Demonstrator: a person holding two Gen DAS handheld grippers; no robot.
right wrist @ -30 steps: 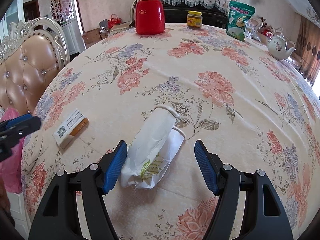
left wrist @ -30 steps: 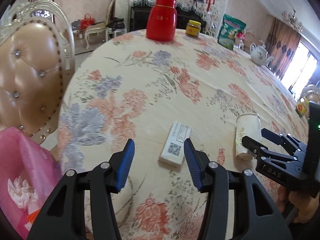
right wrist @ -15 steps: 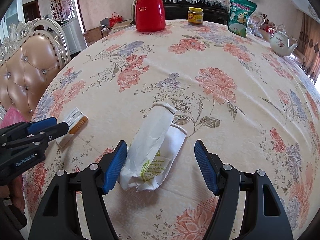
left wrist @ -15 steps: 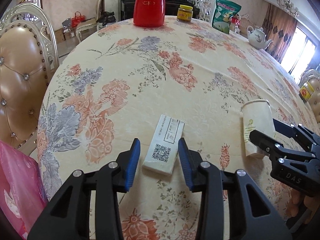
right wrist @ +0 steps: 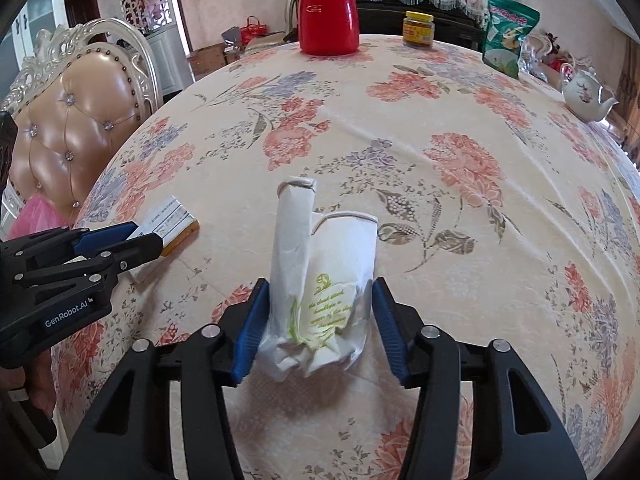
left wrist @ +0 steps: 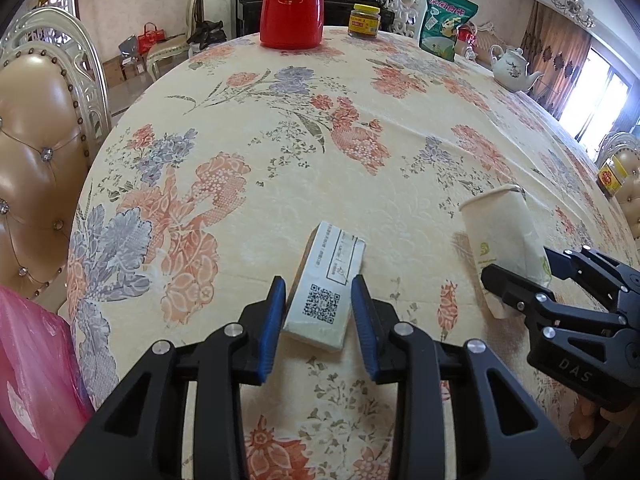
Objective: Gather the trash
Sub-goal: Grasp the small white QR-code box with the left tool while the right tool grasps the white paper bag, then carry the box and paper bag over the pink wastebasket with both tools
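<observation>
Big round desk (left wrist: pixel 360 128) under a floral cloth fills both my views, with plenty of bare cloth open through the middle. Far edge carries a red flask (left wrist: pixel 291 12), a yellow-lidded jar (left wrist: pixel 363 21), a green snack bag (left wrist: pixel 447 24) and a white teapot (left wrist: pixel 514 69), all well apart from my work. A tufted chair (left wrist: pixel 36 152) sits just beside the near-left rim. My left camera alone catches a pink bag (left wrist: pixel 28 376) low at the left, below the desk edge, and another jar (left wrist: pixel 611 176) off at the right rim.

My right gripper (right wrist: pixel 316 326) points steeply down at the crushed paper cups (right wrist: pixel 320 280), lying near the front edge; its jaws have just been closing, and the blue pads now sit against both sides of the crumpled paper. The right view shows the cups as two nested, flattened pieces with green print; from the left they read as one pale cup (left wrist: pixel 500 240) with the right gripper (left wrist: pixel 520 276) around its near end.

My left gripper (left wrist: pixel 318 320), also tilted down, has just been closing on the small white box (left wrist: pixel 326 288) with the square code on top. The box lies flat between the pads; whether they touch its sides, I cannot tell. The right view adds its orange side (right wrist: pixel 172 224), and my hand (right wrist: pixel 36 384) under the left gripper (right wrist: pixel 140 236).
</observation>
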